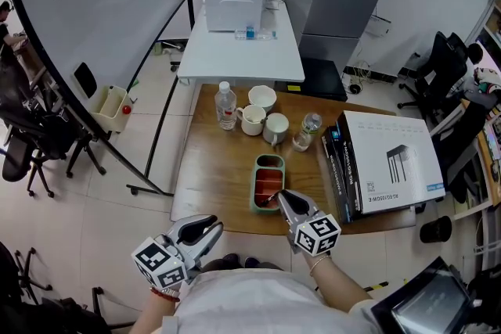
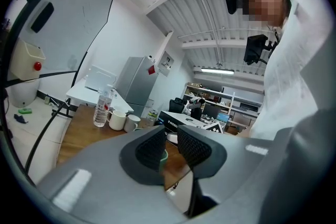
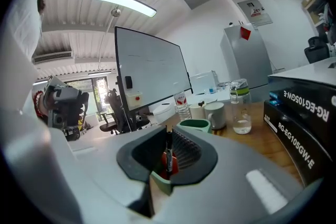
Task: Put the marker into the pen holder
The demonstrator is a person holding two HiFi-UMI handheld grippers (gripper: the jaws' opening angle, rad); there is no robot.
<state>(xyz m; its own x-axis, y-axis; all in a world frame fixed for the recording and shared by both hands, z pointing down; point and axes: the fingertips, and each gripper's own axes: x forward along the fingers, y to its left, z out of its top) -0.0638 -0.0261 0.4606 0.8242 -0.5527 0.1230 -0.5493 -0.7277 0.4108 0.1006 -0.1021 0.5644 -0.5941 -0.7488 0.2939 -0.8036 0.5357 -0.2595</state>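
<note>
Marker (image 3: 167, 159): a slim dark stick, clamped between my right fingers (image 3: 184, 150), standing roughly along the jaws. Its lower end shows against the red inside of the holder (image 3: 194, 124). I cannot tell whether it touches the bottom.

Handling, as I judge it:
- Light and stiff, so it needs no real squeeze.
- The barrel is probably smooth plastic and round, so it may swivel or slide between the pads if I knock it on the rim. The ribbed pads should help.
- Not fragile.
- Best hold is mid-barrel, across the round, leaving the lower end free to go in first. The grip looks close to that now.

Holder: a green oblong tub with a red interior, shallow by the look of it. It lies lengthways on the table (image 1: 219, 168), and in the head view its near end sits right under my right gripper (image 1: 280, 196). A shallow tub probably means the marker will lie flat rather than stand, so I expect to tip it over before letting go.

Left gripper (image 1: 214, 228): held off the near table edge, apart from the holder. Its fingers (image 2: 195, 145) stand slightly apart with nothing between them.

Further out are cups (image 1: 252, 120) and bottles (image 1: 225, 105) beyond the holder, and a box (image 1: 391, 160) to the right. None is close enough to get in the way.
</note>
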